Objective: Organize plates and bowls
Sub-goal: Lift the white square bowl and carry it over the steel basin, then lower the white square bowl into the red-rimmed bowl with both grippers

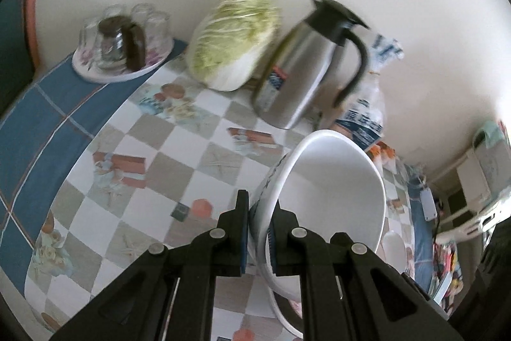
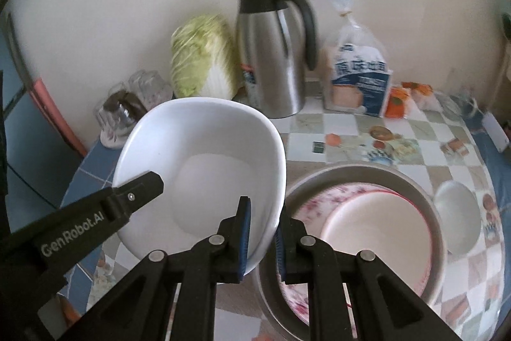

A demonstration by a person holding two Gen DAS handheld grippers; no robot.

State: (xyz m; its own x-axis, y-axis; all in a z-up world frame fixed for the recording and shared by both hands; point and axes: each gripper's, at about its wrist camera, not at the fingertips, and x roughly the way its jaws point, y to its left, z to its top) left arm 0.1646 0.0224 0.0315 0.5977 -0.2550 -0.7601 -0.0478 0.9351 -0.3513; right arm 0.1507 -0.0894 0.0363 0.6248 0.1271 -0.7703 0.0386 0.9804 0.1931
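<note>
Left gripper: I see its fingers clamped on the near rim of the white bowl, one pad outside the wall, one inside.
Right gripper: I have its fingers pinched on the same white bowl's right rim; the left gripper shows at the bowl's opposite edge.
White bowl: held between both grippers, tilted, open side toward the cameras, above the counter.
Metal basin: just right of the bowl, on the counter, holding a stack of floral plates with a cream dish on top.
Small white bowl: on the counter, just beside the basin's right wall.
Back of counter: napa cabbage, steel thermos jug and bagged bread along the wall.
Far left: upturned glasses on a floral tray.
</note>
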